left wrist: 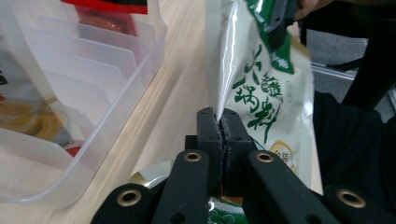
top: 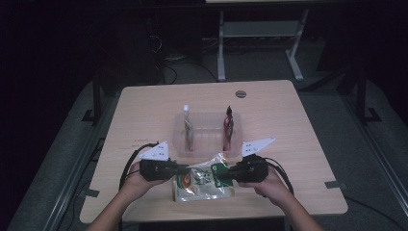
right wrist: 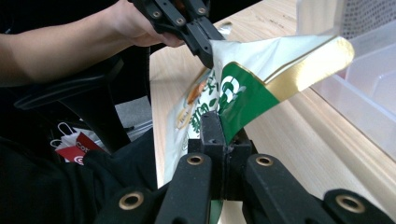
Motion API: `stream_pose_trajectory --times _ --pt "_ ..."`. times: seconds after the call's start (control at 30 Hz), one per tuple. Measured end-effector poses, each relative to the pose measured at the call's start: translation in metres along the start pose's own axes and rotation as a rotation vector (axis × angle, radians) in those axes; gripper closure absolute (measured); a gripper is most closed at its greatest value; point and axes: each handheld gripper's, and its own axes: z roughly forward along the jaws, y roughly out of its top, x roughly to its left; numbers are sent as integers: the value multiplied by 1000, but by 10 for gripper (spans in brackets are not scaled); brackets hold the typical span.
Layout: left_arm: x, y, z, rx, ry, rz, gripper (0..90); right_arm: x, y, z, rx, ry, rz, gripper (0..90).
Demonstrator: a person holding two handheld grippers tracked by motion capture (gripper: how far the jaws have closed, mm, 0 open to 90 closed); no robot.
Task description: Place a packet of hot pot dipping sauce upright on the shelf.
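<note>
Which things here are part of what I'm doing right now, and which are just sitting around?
In the job:
- snack bag, green and white, pinched at both ends
- left gripper, shut on the bag
- right gripper, shut on the bag
- clear slotted bin, just beyond the bag, probably its destination

Lying about:
- red packet and pale packet, standing in the bin's slots
- round grey grommet in the table

A: What have the black jaws got hold of?
B: The left gripper [left wrist: 222,122] is pinched tight on the edge of a white and green snack bag [left wrist: 261,88], which stands upright above the wooden table [left wrist: 180,84].
A: And to the side?
B: A clear plastic tray [left wrist: 100,114] with ribbed dividers, just beside the bag. The other gripper [left wrist: 280,16] clamps the bag's top.
</note>
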Motion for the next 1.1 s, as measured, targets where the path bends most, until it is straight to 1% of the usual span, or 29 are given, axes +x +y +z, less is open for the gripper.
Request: stream_pose_trajectory --times 0.03,0.1,0.17,0.23,0.27,0.33,0.43,0.47,0.57,0.7,0.83,0.97,1.07,1.1 --pt "1 -1 0 0 -4 -12 838 0 0 0 -5 7 0 900" --pt "2 -1 1 0 0 -16 797 1 1 1 -7 22 -3 900" --pt "2 -1 2 -2 3 -25 756 3 1 2 -9 23 -7 900" --pt "3 -1 2 -9 12 -38 681 4 2 3 -17 32 -17 900" --pt "3 -1 2 -9 19 -38 635 5 2 3 -14 32 -17 900" --pt "4 -2 1 -12 27 -47 556 5 3 1 -33 42 -15 900" --pt "4 -5 -2 7 32 -53 473 6 4 -3 -56 51 -15 900" --pt "4 -6 -2 11 32 -57 456 5 5 -4 -67 54 -15 900" --pt "1 -7 -4 31 32 -51 415 7 6 -9 -89 55 -17 900" --pt "-4 -7 -5 53 26 -48 351 12 9 -12 -96 47 -33 900" --pt "-9 -6 -3 68 14 -62 274 16 13 -14 -103 39 -54 900" --pt "-14 -10 -4 89 24 -68 210 21 18 -18 -108 32 -78 900" --pt "-16 -15 -5 104 37 -81 168 23 22 -21 -115 25 -94 900" --pt "-17 -17 -5 103 41 -91 159 23 23 -22 -118 23 -101 900"
